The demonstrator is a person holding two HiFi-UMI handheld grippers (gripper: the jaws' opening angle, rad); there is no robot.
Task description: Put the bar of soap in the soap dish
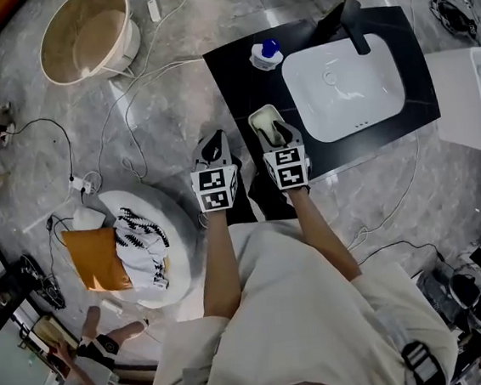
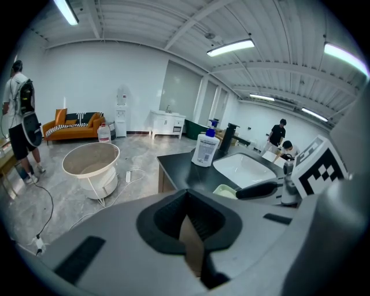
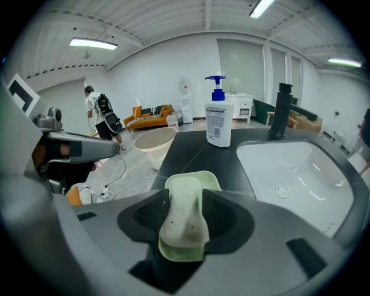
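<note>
1. Overhead, in the head view, the pale green oblong plastic soap dish (image 1: 260, 119) sits on the black countertop (image 1: 237, 77) at the frame's centre, just left of the white rectangular sink basin (image 1: 345, 87). The right gripper (image 1: 279, 134) reaches over the dish's lower end and covers whatever lies there. The left gripper (image 1: 213, 149) hangs just left of it, off the counter's edge.

2. Next, the left gripper view shows the left gripper (image 2: 191, 228) with its jaws drawn together at the tips and nothing between them, so it takes no part in the work. The soap dish (image 2: 225, 189) peeks out at centre right, beside the right gripper's dark jaw.

3. Finally, the right gripper view shows the right gripper (image 3: 185, 199) clamped on the worn, cream-coloured bar of soap (image 3: 184, 222) at lower centre. The soap dish (image 3: 196, 178) shows green both beyond and beneath the bar, so the soap is lined up directly over it. Whether the bar already rests in the dish cannot be told. By my reading the carry is done, and what is left is to settle the bar, part the jaws and draw back
</note>
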